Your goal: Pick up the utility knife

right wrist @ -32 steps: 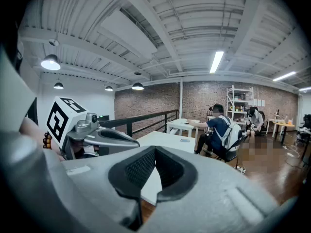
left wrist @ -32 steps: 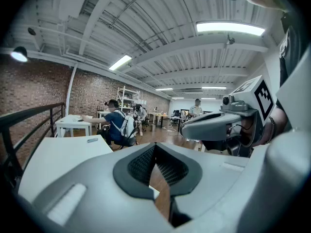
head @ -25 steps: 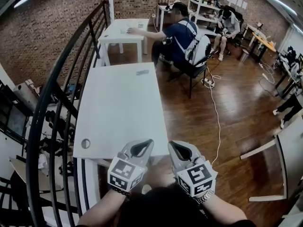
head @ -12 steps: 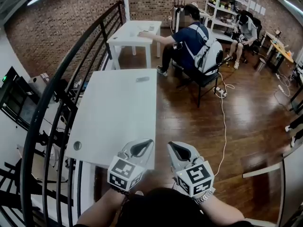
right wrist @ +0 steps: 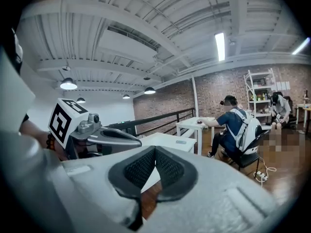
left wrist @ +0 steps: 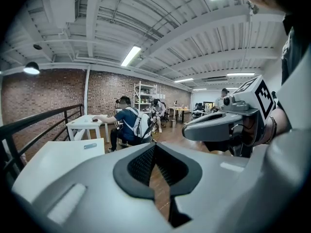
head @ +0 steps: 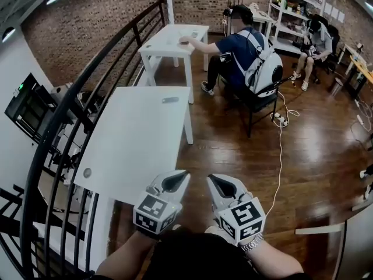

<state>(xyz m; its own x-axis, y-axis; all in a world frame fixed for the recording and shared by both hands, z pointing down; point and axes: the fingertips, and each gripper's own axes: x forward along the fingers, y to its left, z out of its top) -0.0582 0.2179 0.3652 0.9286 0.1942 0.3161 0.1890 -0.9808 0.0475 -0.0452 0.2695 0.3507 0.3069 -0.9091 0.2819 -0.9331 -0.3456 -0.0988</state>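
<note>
A broad wooden floor (head: 245, 156) lies open ahead and to the right, crossed by a thin white cable (head: 281, 144). On the left a curved black railing (head: 87, 92) closes that side. Between them stands a long white table (head: 134, 150), its right edge bordering bare floor and its near edge just ahead of the grippers. Beyond it is a second white table (head: 175, 39), where a seated person (head: 239, 45) with a backpack reaches onto the top. The two grippers are held side by side, low and close to the body, pointing forward and slightly down: the left gripper (head: 178, 179) by the long table's near right corner, the right gripper (head: 214, 181) over floor. Each has its jaws pressed together, with nothing between them. The utility knife (head: 170, 100) lies flat near the long table's far edge, well apart from both.
</note>
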